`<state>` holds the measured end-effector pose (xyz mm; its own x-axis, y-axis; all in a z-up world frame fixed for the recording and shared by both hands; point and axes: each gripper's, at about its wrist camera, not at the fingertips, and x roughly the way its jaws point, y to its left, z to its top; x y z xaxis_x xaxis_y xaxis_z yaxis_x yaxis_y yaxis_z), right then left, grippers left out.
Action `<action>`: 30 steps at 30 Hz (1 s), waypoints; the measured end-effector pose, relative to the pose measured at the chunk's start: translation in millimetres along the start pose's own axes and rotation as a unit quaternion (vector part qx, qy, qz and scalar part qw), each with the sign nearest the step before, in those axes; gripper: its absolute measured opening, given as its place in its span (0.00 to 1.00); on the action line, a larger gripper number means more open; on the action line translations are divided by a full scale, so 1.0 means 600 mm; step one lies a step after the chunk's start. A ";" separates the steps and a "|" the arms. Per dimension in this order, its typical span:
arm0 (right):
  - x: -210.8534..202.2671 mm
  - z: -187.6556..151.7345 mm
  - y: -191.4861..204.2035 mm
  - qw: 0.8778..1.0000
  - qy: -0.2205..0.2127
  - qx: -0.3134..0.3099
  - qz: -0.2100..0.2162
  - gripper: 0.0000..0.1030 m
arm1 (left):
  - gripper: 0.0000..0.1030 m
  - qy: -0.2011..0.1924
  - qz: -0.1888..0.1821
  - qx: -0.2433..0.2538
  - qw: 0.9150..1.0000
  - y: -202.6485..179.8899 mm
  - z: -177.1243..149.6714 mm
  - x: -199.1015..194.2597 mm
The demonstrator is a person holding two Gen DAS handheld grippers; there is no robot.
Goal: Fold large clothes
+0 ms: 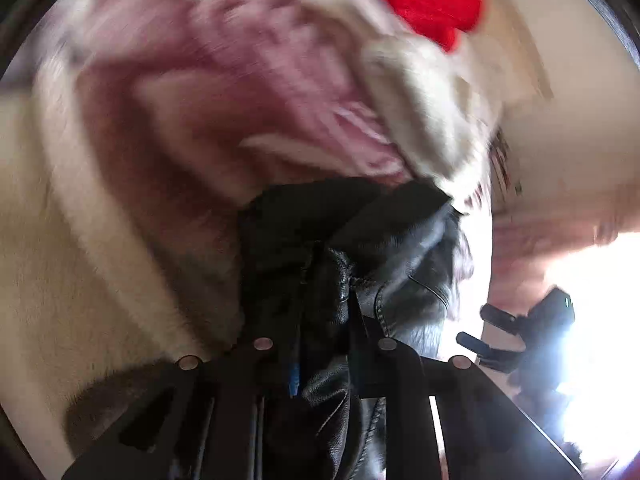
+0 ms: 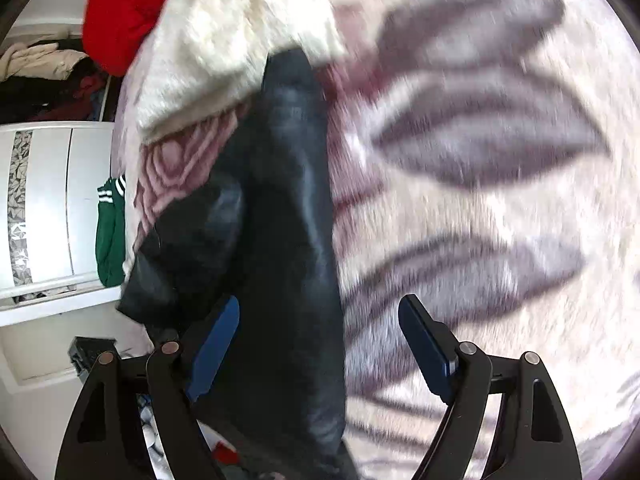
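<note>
A black leather jacket [image 2: 280, 208] lies in a long bunch on a cream blanket with purple leaf shapes [image 2: 500, 208]. My left gripper [image 1: 324, 312] is shut on a fold of the black leather jacket [image 1: 384, 264], which fills the space between its fingers. My right gripper [image 2: 320, 336] is open, its blue pads [image 2: 216, 352] standing on either side of the jacket's lower part. The right gripper [image 1: 500, 336] also shows in the left wrist view at the right, open.
A white fluffy garment [image 2: 224, 48] and a red garment [image 2: 128, 8] lie on the blanket beyond the jacket. A white wardrobe [image 2: 52, 200] with a green garment [image 2: 110, 236] hanging by it stands at the left. Bright window light washes out the left wrist view's right side.
</note>
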<state>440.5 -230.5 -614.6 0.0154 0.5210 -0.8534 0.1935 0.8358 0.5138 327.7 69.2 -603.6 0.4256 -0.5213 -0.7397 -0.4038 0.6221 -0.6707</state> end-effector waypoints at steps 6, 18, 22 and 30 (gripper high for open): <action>0.084 0.029 0.150 0.983 0.089 -0.144 0.076 0.80 | 0.17 0.007 -0.031 -0.048 0.998 0.045 -0.016 -0.008; 0.221 0.041 0.290 0.960 0.122 -0.241 -0.076 0.65 | 0.46 0.002 -0.063 -0.067 0.996 0.054 -0.038 -0.053; 0.122 -0.026 0.293 0.959 0.118 -0.258 -0.003 0.64 | 0.47 -0.039 0.010 -0.044 0.998 0.046 -0.103 -0.137; 0.313 -0.171 0.313 0.924 0.223 -0.296 -0.094 0.24 | 0.47 -0.031 0.130 -0.067 0.989 0.097 -0.217 -0.188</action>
<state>378.8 41.8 -669.4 -0.3944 0.2658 -0.8797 -0.4217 0.7982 0.4302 150.7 88.1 -566.0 0.3410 -0.3147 -0.8858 -0.6075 0.6453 -0.4631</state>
